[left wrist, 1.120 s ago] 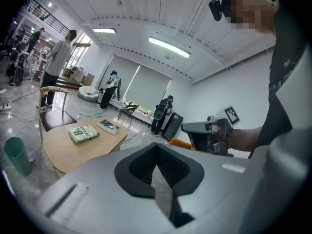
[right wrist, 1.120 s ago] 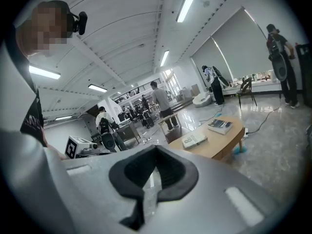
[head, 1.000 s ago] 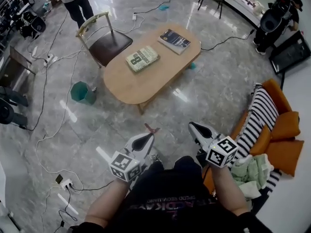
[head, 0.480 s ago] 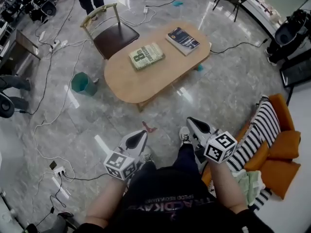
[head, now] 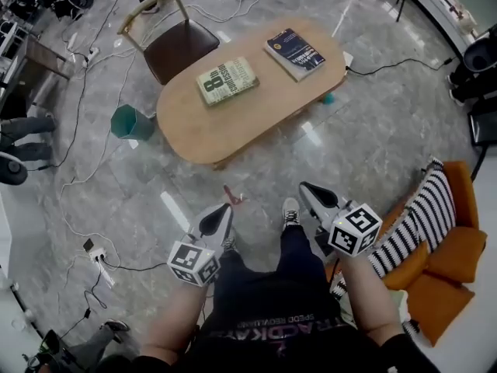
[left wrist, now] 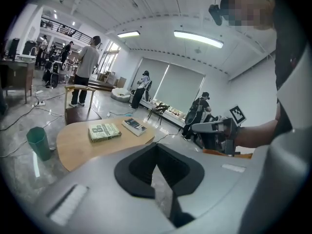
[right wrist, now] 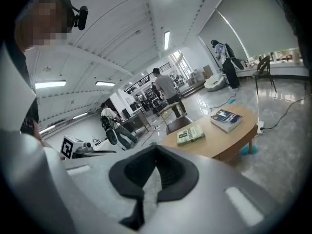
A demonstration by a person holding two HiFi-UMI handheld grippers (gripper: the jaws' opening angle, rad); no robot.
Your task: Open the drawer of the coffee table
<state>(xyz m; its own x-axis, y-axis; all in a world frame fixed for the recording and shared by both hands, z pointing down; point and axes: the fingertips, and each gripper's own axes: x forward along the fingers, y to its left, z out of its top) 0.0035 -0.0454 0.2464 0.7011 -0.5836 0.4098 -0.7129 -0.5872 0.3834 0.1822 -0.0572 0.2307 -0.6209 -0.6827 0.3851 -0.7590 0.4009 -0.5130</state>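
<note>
The oval wooden coffee table stands on the marble floor ahead of me, with a green book and a dark blue book on top. No drawer shows in any view. My left gripper and right gripper hover over the floor short of the table's near edge, both shut and empty, touching nothing. In the left gripper view the table lies ahead to the left beyond the closed jaws. The right gripper view shows it ahead to the right.
A wooden chair stands behind the table and a teal bin at its left. Cables trail across the floor at left. An orange sofa with a striped blanket is at my right. People stand at the far side.
I have stepped toward the table, which now lies nearer. Both grippers have come forward and lower, still shut and empty.
</note>
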